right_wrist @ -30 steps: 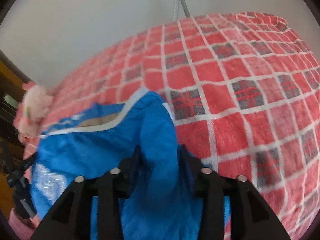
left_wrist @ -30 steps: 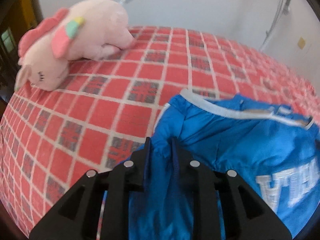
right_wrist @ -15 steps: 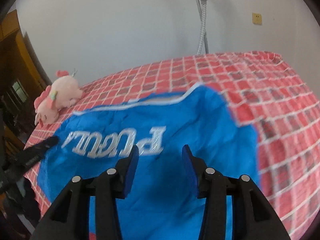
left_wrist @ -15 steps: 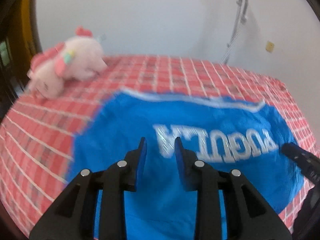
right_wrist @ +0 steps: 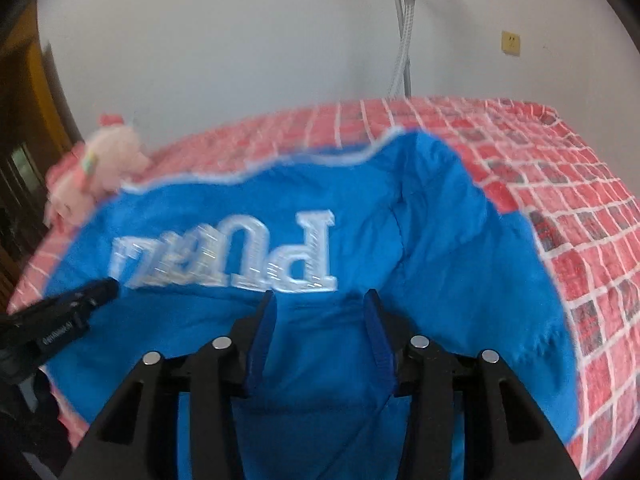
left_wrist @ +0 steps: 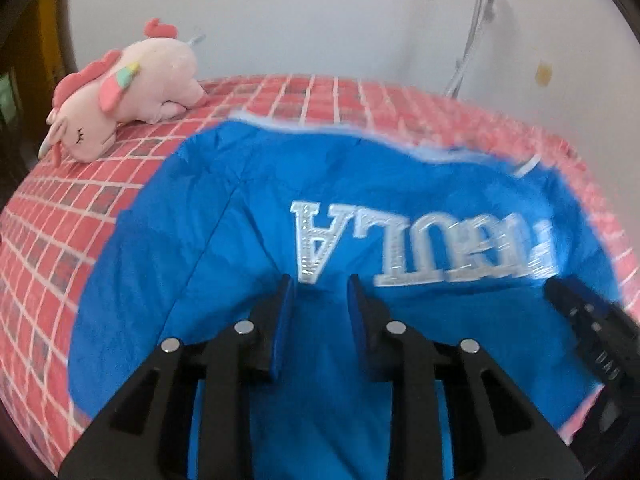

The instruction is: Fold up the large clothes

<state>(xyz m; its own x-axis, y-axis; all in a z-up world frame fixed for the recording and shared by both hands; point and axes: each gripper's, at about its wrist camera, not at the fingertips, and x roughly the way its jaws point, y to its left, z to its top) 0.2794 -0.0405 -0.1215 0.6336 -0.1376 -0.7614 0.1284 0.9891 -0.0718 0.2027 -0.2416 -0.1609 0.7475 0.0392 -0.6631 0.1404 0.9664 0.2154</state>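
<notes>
Blue garment [left_wrist: 224, 264] spread on the red checked bed [left_wrist: 60, 216], long axis running crosswise just ahead of both tools, left tool [left_wrist: 318, 292] and right tool [right_wrist: 320, 304] equally near, each with jaws parted and gripping nothing.

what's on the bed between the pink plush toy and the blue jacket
Nothing. In the left wrist view only bare red checked bedspread separates the pink plush unicorn from the near edge of the blue jacket.

Both claws released the blue garment [left_wrist: 224, 264] — now spread flat; withdrawn.
</notes>
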